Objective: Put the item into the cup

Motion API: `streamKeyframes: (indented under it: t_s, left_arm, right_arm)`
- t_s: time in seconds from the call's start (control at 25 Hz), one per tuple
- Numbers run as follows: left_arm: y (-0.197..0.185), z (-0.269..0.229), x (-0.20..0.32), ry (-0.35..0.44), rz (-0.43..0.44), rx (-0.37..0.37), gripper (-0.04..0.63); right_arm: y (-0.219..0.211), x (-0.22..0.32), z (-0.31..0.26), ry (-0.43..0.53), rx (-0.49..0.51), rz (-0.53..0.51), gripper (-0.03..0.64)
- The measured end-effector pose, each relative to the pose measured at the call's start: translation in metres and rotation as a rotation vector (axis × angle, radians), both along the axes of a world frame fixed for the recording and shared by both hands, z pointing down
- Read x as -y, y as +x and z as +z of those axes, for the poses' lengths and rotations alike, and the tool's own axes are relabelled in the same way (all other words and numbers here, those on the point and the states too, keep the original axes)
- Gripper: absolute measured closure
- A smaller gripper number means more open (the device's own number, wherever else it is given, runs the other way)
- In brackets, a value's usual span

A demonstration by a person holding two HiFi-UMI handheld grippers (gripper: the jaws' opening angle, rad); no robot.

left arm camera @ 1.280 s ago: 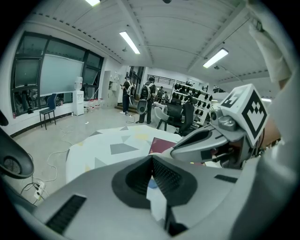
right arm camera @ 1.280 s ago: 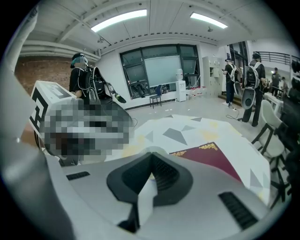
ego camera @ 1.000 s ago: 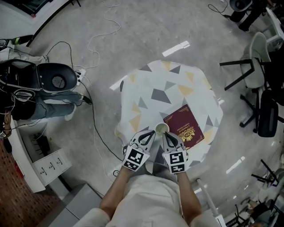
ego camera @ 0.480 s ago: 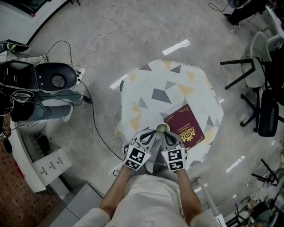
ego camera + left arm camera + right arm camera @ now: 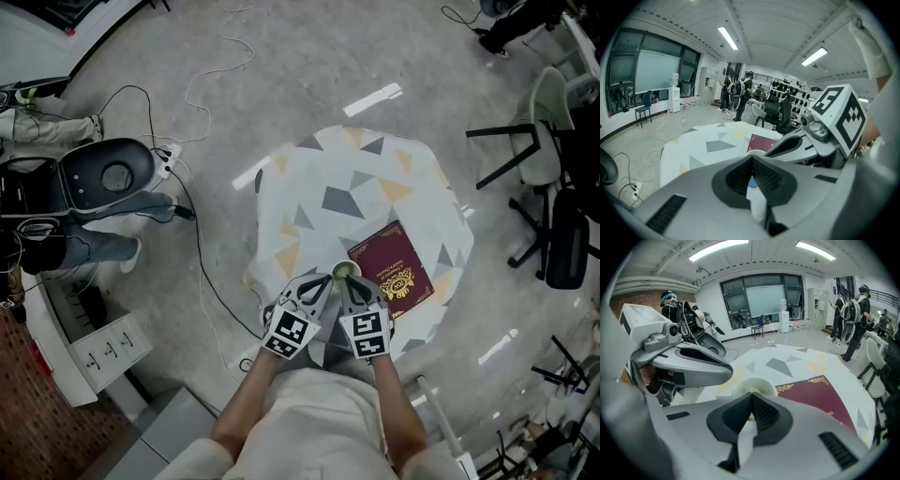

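The left gripper (image 5: 322, 281) and right gripper (image 5: 348, 285) share one build: a smooth pale grey plastic shell whose two jaws are lined with black ribbed pads (image 5: 764, 413) that narrow to a point. Behind the jaws each carries a white cube (image 5: 286, 335) printed with black square markers. Forward of that cube, dark slotted vents (image 5: 836, 451) are cut into the shell. Behind the cube, the person wears a cream short-sleeved top (image 5: 323, 422).

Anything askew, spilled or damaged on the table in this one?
Nothing stands out. The cup stands upright on the patterned tablecloth, beside the maroon booklet, which lies flat and closed. No spill shows.
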State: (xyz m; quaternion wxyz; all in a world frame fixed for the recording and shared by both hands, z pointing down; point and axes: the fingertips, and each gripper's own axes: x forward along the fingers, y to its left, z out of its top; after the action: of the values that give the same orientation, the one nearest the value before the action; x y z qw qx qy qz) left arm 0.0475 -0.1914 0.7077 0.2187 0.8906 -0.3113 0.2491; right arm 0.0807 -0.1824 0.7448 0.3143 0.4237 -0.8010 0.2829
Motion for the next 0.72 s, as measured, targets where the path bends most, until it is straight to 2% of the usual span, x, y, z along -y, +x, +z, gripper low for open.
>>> streamKeyframes:
  t_s: [0.72]
  left_arm:
    - [-0.0024,-0.0037,-0.001,0.005,0.002,0.003,0.583]
  right_arm:
    - [-0.0035,0.0024,0.0055,-0.009,-0.034,-0.007,0.604]
